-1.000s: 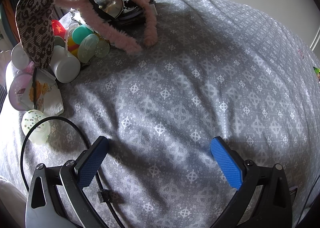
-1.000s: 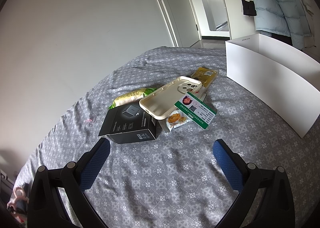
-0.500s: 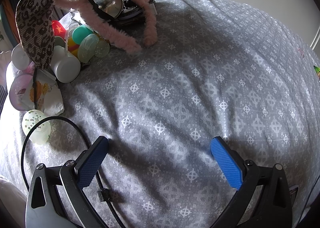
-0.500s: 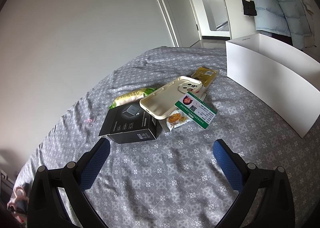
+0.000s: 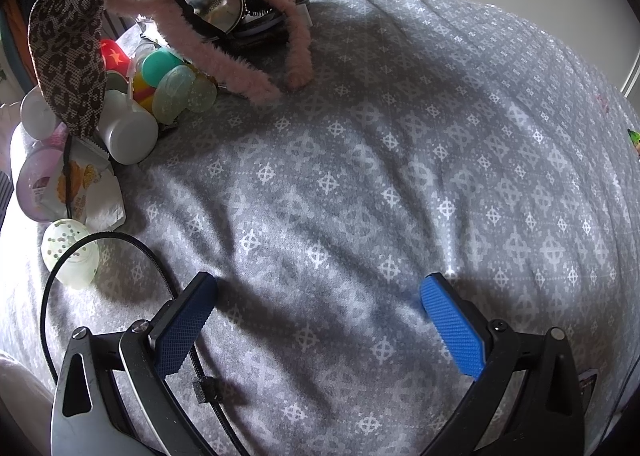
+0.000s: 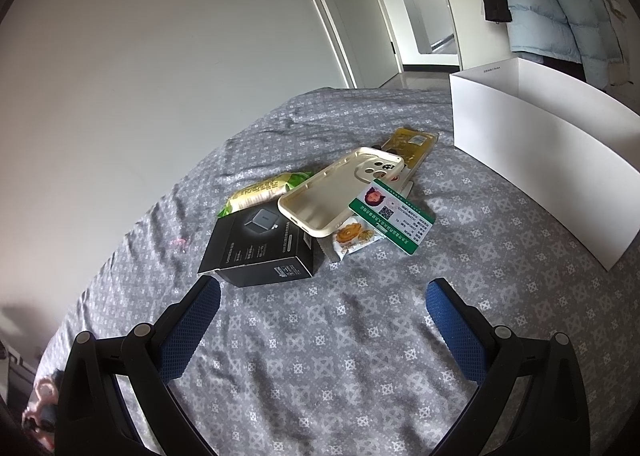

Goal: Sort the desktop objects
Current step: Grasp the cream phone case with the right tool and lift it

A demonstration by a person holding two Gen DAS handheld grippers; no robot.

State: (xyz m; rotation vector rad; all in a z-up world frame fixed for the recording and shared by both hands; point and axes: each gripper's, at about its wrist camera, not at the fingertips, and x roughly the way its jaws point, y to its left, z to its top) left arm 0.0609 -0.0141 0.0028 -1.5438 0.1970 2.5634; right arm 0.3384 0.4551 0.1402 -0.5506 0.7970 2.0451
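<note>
The right gripper (image 6: 323, 296) hovers with jaws wide apart over the grey cloth (image 6: 340, 356), just short of a black box (image 6: 256, 252), a phone case (image 6: 340, 189) and a card (image 6: 392, 215); a white box (image 6: 540, 159) stands to the right. The left gripper (image 5: 318, 298), equally spread and empty, faces headbands (image 5: 240, 67) and jars (image 5: 128, 131) piled at far left.

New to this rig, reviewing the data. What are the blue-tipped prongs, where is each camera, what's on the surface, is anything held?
The prongs are handheld two-finger grippers, one per hand, each with a fisheye camera looking along its fingers. Nobody's hand is in view. The left gripper is open and holds nothing; ahead of it on the grey patterned cover lie a pink fuzzy headband, a leopard-print headband, plastic capsules and a white bottle. The right gripper is open and empty too. It faces a black box, a cream phone case, a green card, snack packets and a white box.
</note>
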